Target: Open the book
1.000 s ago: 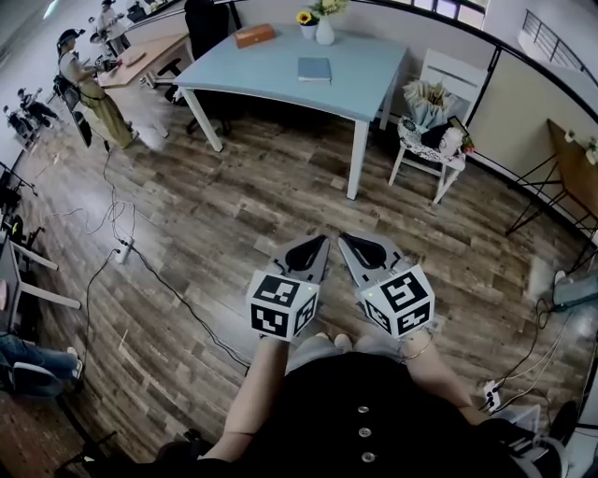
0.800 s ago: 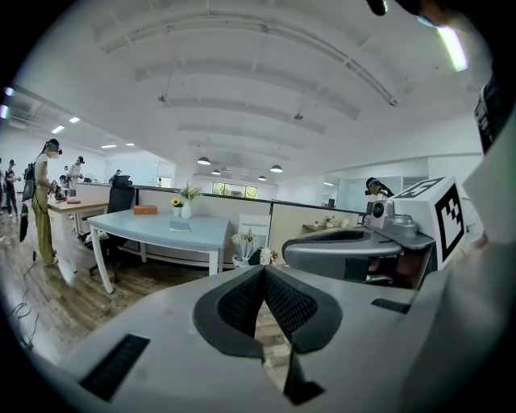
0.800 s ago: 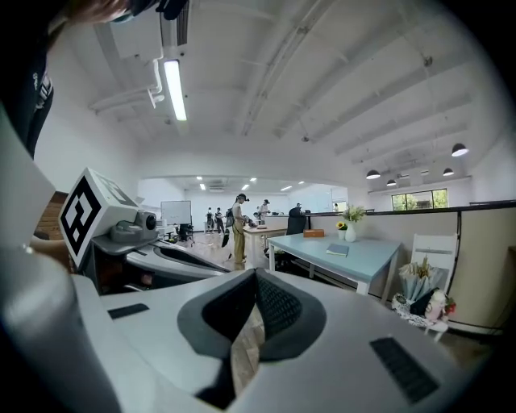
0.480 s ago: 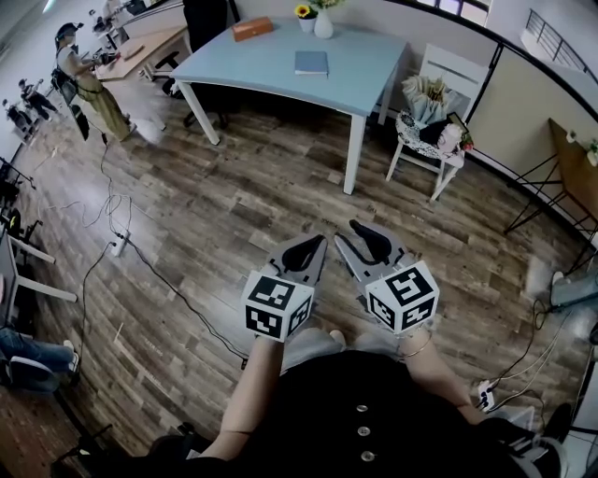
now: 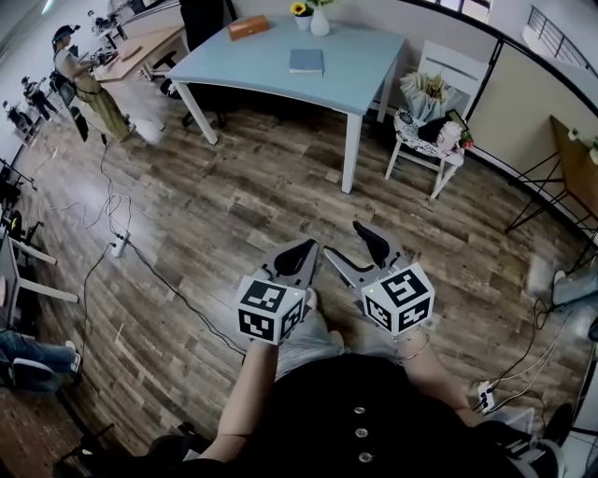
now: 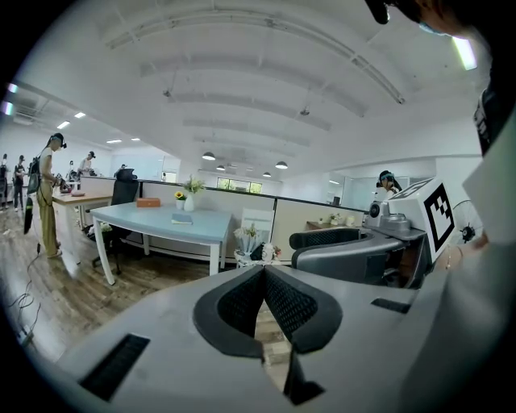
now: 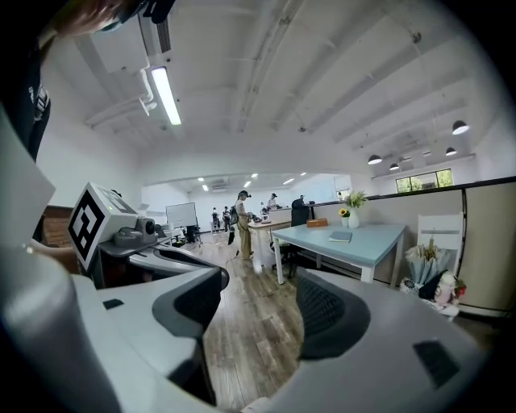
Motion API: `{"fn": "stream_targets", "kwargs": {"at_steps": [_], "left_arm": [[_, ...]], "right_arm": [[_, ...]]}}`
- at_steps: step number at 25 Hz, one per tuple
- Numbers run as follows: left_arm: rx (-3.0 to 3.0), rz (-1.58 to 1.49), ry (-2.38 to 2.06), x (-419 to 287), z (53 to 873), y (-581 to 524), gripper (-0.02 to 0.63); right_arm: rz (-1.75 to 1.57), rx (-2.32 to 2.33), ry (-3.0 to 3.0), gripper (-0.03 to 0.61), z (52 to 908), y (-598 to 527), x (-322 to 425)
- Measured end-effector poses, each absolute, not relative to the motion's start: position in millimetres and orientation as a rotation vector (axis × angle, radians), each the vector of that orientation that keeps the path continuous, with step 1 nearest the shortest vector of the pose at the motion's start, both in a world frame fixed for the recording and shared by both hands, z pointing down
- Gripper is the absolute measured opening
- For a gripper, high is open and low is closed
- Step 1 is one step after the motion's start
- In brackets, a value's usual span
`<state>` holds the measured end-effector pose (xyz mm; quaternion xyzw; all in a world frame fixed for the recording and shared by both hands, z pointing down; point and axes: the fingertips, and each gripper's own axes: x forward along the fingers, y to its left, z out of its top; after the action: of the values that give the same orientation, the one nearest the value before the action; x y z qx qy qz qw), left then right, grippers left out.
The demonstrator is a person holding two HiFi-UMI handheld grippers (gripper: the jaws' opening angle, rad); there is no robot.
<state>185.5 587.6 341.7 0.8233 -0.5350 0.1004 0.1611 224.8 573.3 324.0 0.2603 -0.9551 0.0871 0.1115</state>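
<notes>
The closed blue book (image 5: pixel 306 62) lies on the light blue table (image 5: pixel 252 65) far across the room; it also shows small in the left gripper view, book (image 6: pixel 182 218), and in the right gripper view, book (image 7: pixel 340 237). Both grippers are held close to the person's body over the wooden floor, far from the table. My left gripper (image 5: pixel 311 246) is shut with nothing in it, its pads (image 6: pixel 274 302) pressed together. My right gripper (image 5: pixel 348 246) stands open and empty, with floor showing between its fingers (image 7: pixel 326 310).
A wooden box (image 5: pixel 248 28) and a vase with a sunflower (image 5: pixel 319 19) stand on the table's far side. A white chair (image 5: pixel 434 103) with a bouquet stands right of it. Cables (image 5: pixel 121 245) run over the floor at left. People work at a desk (image 5: pixel 79 70) far left.
The right gripper's jaws have opened from nearly together. Both grippers have drawn slightly back toward the body. The left gripper stays shut.
</notes>
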Motion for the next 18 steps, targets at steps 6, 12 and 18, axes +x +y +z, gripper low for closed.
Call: {"fn": "stream_targets", "kwargs": {"at_steps": [6, 12, 18], "left_arm": [[2.336, 0.282, -1.528, 175.8, 347.3, 562.2, 0.012], [2.342, 0.268, -1.52, 148.1, 349.0, 520.3, 0.012], [2.357, 0.22, -1.511, 111.0, 337.9, 465.3, 0.012]], "right_arm": [[0.281, 0.808, -2.821, 0.211, 323.8, 547.1, 222.2], [0.285, 0.87, -2.777, 0.245, 331.3, 503.0, 201.6], [0.271, 0.879, -2.746, 0.247, 328.0, 449.8, 168.8]]}}
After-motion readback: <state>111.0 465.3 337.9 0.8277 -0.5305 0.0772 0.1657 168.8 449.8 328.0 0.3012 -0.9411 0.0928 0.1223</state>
